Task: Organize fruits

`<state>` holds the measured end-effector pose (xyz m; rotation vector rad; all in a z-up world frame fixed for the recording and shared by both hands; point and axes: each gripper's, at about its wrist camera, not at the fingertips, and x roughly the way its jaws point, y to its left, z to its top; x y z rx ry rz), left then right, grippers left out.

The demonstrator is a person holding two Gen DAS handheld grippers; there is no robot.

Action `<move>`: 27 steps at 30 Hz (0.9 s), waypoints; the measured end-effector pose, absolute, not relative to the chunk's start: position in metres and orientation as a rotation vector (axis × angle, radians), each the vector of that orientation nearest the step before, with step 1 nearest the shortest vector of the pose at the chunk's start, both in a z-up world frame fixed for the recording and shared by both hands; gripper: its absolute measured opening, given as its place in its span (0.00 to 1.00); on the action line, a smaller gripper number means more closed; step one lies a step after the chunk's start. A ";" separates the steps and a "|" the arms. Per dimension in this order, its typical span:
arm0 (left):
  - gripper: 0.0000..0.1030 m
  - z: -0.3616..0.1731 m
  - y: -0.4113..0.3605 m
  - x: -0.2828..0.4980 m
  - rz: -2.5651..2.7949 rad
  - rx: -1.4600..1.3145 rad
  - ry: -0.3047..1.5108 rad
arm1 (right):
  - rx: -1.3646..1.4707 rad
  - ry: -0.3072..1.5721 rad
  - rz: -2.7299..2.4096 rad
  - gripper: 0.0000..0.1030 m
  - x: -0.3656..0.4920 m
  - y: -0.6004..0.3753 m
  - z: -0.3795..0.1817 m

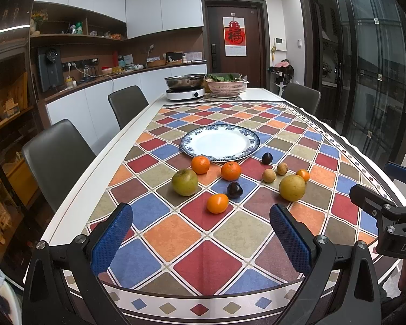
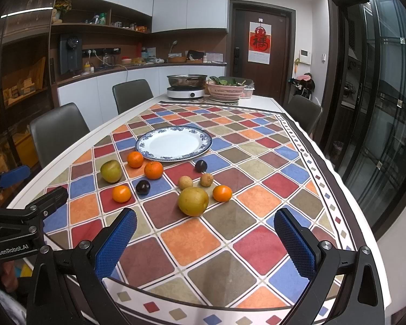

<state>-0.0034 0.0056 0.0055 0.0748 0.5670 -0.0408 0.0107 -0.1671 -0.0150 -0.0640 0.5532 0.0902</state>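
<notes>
Both tongs hang spread wide with nothing between them, left tongs (image 1: 200, 233) and right tongs (image 2: 205, 238) low over the near end of the tabletop (image 1: 100, 162), side by side. Fruit lies loose ahead of both on the checked cloth (image 1: 203, 265): nearest the left tongs, dead ahead, a small orange (image 1: 217, 203) with a dark plum (image 1: 235, 189) just beyond it. Nearest the right tongs, straight out front, sits a big yellow pear (image 2: 193, 201), a little orange (image 2: 222, 193) touching or nearly touching its right side. Further on: a green apple (image 1: 184, 182) to the left, two more oranges (image 1: 231, 171) close to the plate, two small tan fruits (image 1: 268, 175), another plum (image 1: 267, 158). All round things, so no long axis to line up on. Behind the lot, the blue-rimmed plate (image 1: 186, 146), bare, which looks like the place they belong. By my reckoning, nothing sorted yet, and each side has its own nearest pick. Writing: "GenRobot.AI" on the left tool as the right camera sees it, and "DAS", cut off, on the right tool. A red hanging (image 2: 259, 40) on the door carries a Chinese character.
</notes>
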 end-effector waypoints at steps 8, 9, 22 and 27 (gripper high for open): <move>1.00 0.005 0.005 -0.004 -0.040 0.076 0.567 | -0.065 0.554 0.090 0.99 0.010 -0.167 -0.015; 1.00 0.006 0.005 -0.004 -0.041 0.076 0.567 | -0.065 0.554 0.090 0.99 0.010 -0.167 -0.015; 1.00 0.006 0.008 -0.004 -0.039 0.075 0.568 | -0.066 0.555 0.090 0.99 0.011 -0.167 -0.016; 1.00 0.006 0.009 -0.004 -0.045 0.075 0.571 | -0.067 0.558 0.093 0.99 0.011 -0.163 -0.013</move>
